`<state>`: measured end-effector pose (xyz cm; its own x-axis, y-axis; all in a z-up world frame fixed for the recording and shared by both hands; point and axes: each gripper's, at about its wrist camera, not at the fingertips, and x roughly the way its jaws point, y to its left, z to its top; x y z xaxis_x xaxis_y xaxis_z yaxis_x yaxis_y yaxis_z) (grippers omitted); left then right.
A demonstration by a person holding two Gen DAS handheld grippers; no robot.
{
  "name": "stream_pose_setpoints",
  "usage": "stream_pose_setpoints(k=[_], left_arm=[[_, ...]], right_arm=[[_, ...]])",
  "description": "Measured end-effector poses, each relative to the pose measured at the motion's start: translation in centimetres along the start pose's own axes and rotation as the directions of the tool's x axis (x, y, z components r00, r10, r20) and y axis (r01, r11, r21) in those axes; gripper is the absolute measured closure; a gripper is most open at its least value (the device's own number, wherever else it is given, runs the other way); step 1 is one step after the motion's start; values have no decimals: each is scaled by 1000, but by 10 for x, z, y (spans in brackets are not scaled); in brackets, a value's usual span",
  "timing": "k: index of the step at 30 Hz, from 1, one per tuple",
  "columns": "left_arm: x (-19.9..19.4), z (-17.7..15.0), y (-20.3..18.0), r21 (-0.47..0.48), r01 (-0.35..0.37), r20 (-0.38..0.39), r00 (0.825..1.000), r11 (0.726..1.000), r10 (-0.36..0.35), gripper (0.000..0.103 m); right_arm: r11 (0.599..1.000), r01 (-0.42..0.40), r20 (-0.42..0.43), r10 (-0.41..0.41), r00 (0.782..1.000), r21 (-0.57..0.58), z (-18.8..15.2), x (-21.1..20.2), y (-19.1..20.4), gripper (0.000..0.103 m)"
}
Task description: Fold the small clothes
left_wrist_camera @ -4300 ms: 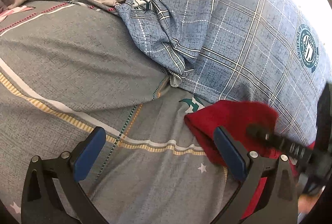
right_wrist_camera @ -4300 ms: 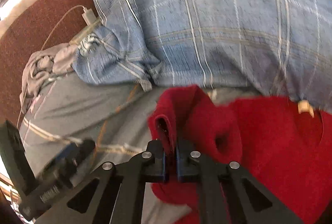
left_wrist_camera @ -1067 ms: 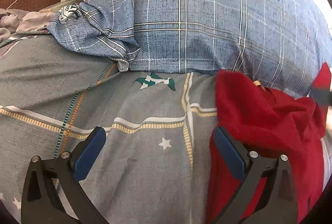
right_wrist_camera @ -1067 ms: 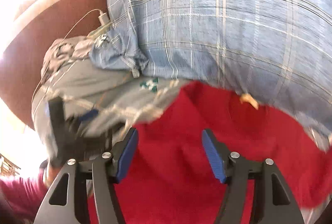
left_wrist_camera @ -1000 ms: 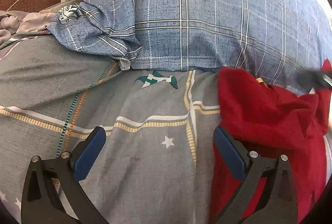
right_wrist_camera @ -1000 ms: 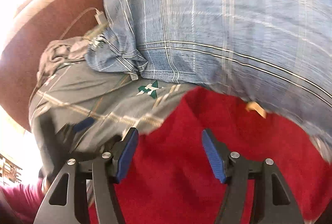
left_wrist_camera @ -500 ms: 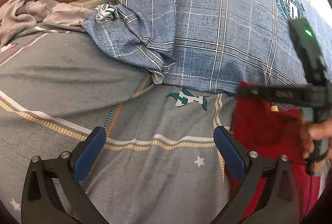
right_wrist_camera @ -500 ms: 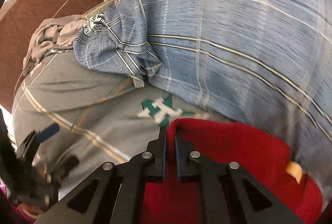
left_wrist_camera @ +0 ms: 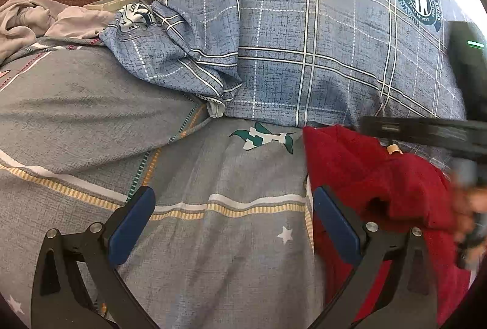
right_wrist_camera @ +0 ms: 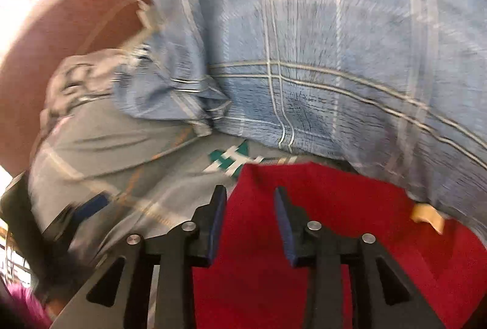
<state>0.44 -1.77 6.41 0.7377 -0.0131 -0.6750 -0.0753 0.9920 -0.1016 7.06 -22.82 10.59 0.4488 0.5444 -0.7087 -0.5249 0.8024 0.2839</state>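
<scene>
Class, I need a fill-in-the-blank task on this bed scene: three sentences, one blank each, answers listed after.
1. The garment being folded is ____ in colour.
2. The blue pillow has a ____ pattern of crossing lines.
3. The left tool hovers with its jaws ____ over the grey bedsheet.

Answers: red; checked; open

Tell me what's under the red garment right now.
The red garment lies on the grey patterned bedsheet, its far edge against the blue plaid pillow. Whatever lies beneath its middle is covered and cannot be seen.
</scene>
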Motion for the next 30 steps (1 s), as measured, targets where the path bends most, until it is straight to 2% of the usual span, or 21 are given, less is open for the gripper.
stream_pose_setpoints(k=[4,7,10,12,15,18,19,22,24,26,28,29,30], left_arm=[[5,1,3,-10,-24,-7,1000,1000,24,0],[8,5,6,-32,-7,-22,1000,999,6,0],[12,10,4,-44,9,-46,999,999,-11,0],[16,14,0,-52,46,-69,996,998,-50,0],[25,20,-7,-51,85,-113,990,995,-90,0],[36,31,-16,-41,108,-132,985,993,-112,0],[38,34,-17,-42,112,-131,985,993,-116,0],[47,40,-26,-34,129,-133,982,991,-132,0],[54,41,-34,-13,145,-148,978,989,-145,0],[60,39,-39,4,150,-163,976,989,-147,0],[67,36,-43,17,150,-182,973,989,-144,0],[71,34,-45,22,150,-195,970,988,-143,0],[72,33,-45,23,149,-199,970,989,-142,0]], right_arm=[[999,-26,4,26,1000,-42,-30,-31,15,64],[997,-6,-15,5,1000,-82,-46,-37,32,62],[999,-42,-34,41,999,-28,-65,-44,32,62],[999,-31,-23,32,999,20,-88,-58,24,57],[992,60,8,-62,998,113,-120,-91,-5,53],[958,191,39,-204,978,215,-139,-130,-46,44],[940,226,49,-246,968,255,-142,-141,-61,42],[857,381,18,-413,911,347,-147,-157,-101,40],[831,368,14,-411,912,417,-148,-158,-124,40],[802,390,-27,-424,905,452,-149,-148,-141,40],[789,412,-59,-435,899,457,-149,-135,-151,44],[789,408,-70,-426,902,458,-148,-128,-151,58],[798,399,-75,-412,908,452,-147,-121,-151,81]])
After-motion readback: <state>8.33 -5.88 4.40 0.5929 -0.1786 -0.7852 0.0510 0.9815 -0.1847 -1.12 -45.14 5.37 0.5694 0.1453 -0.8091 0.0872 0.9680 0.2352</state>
